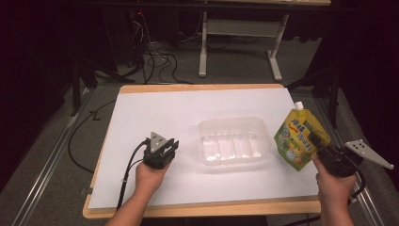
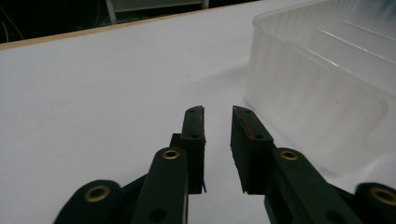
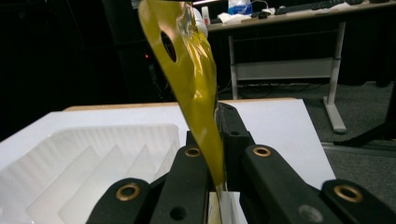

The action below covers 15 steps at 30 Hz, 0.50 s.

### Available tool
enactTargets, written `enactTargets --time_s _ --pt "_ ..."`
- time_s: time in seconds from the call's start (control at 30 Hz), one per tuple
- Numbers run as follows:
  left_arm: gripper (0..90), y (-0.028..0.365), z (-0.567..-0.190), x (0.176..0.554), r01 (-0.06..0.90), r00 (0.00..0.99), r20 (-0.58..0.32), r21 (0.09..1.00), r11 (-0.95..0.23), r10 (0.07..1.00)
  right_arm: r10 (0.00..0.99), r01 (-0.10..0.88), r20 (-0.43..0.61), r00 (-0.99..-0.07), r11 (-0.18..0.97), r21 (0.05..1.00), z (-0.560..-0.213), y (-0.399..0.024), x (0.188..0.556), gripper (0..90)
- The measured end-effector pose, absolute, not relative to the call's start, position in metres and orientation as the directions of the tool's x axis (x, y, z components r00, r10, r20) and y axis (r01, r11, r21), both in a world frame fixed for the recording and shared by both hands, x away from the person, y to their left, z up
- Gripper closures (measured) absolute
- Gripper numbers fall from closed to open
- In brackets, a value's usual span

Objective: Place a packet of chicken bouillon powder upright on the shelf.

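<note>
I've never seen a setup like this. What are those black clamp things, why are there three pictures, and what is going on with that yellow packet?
No robot here: a person holds a hand tool with two black jaws in each hand. The high view looks down on the table, covered with white paper. The other two pictures come from small cameras riding on each tool, looking along its jaws.

On the table sits an empty clear plastic tray. The right gripper is clamped on the edge of a yellow-green drink pouch with a white spout, holding it up in the air just right of the tray. The left gripper holds nothing; its jaws stand slightly apart above the paper, beside the tray's wall.
</note>
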<state>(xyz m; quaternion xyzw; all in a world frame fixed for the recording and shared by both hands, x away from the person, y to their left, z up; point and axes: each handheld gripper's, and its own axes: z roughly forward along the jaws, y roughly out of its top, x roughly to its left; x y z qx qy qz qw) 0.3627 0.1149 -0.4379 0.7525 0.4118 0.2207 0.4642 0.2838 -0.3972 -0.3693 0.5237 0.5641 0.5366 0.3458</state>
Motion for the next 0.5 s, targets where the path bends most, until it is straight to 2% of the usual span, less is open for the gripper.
enactTargets --time_s 0.17,0.23,0.33,0.5 --pt "57.0 0.136 -0.443 0.348 0.407 0.562 -0.085 0.894 -0.186 0.823 0.965 0.179 0.152 -0.213 -0.114 0.977 -0.354 -0.393 0.279 90.0" --pt "53.8 0.139 -0.44 0.35 0.4 0.565 -0.075 0.896 -0.194 0.821 0.963 0.164 0.161 -0.219 -0.126 0.978 -0.349 -0.391 0.278 90.0" --pt "51.6 0.14 -0.44 0.35 0.405 0.559 -0.114 0.902 -0.15 0.822 0.961 0.145 0.159 -0.228 -0.128 0.981 -0.342 -0.389 0.277 90.0" --pt "46.6 0.13 -0.447 0.35 0.407 0.578 -0.09 0.893 -0.191 0.811 0.954 0.108 0.144 -0.263 -0.119 0.987 -0.321 -0.379 0.276 90.0"
